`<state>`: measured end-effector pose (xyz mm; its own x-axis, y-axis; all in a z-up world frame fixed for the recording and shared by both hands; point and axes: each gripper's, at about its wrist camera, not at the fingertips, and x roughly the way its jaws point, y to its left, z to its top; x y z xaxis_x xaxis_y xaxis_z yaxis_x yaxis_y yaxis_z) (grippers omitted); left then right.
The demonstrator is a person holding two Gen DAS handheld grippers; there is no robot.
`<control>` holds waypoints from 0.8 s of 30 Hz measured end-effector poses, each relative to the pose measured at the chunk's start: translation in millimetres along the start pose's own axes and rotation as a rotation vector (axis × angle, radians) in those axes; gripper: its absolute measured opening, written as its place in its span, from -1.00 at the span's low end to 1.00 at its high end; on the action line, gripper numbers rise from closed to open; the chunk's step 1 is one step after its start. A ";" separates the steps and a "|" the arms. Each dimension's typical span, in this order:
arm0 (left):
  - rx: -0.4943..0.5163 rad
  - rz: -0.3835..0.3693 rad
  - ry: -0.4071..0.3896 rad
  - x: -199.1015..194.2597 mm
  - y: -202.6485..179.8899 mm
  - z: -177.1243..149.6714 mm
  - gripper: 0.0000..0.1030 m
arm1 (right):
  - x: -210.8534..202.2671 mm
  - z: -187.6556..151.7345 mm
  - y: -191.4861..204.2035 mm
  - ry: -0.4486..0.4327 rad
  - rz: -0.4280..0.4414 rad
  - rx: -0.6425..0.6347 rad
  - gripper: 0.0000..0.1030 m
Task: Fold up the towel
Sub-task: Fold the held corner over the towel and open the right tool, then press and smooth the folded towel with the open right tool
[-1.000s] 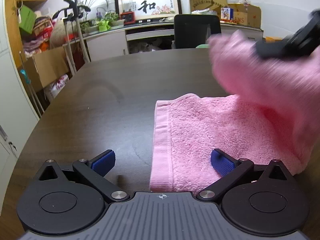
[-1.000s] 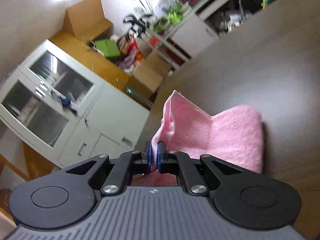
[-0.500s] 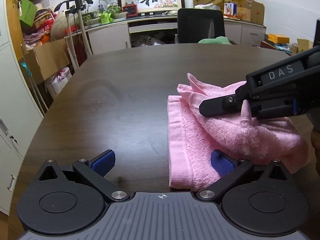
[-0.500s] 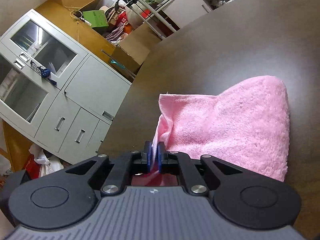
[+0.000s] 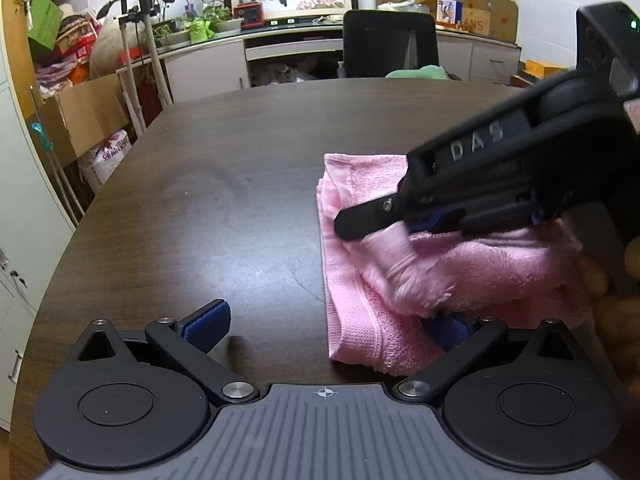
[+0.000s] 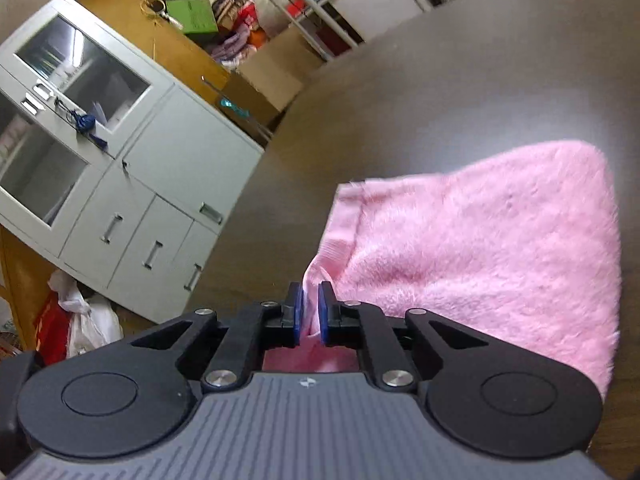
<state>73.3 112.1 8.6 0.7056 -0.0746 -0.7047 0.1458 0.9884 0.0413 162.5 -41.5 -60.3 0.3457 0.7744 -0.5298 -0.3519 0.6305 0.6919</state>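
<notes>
- Right claw is opening its jaws; a fold of the pink towel sits in the narrow gap between the blue pads, no longer pinched.
- Left claw stands wide open, one pad on the bare desk, the other on the towel's near edge.
- Towel lies doubled over on the desk, nearer its right side.
</notes>
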 end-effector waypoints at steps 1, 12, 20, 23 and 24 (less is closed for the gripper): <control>-0.001 -0.002 0.000 -0.7 0.6 -0.1 1.00 | -2.9 0.3 0.5 0.002 0.011 0.007 -0.55; 0.026 0.035 -0.102 -25.3 17.6 -3.5 1.00 | -79.8 -9.5 11.4 -0.133 0.135 -0.007 0.24; 0.011 0.043 -0.214 -48.5 32.3 -7.7 1.00 | -105.6 -30.8 -38.9 -0.110 0.125 0.087 0.33; 0.035 0.092 -0.239 -51.7 25.6 6.5 1.00 | -116.0 -32.4 -47.4 -0.106 0.117 0.062 0.33; 0.053 0.105 -0.241 -50.4 21.8 12.0 1.00 | -116.0 -32.4 -46.8 -0.106 0.110 0.056 0.34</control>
<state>49.2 135.9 53.5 0.8625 -0.0078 -0.5060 0.0949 0.9847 0.1464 110.7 -159.2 -47.1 0.3987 0.8268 -0.3968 -0.3446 0.5360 0.7707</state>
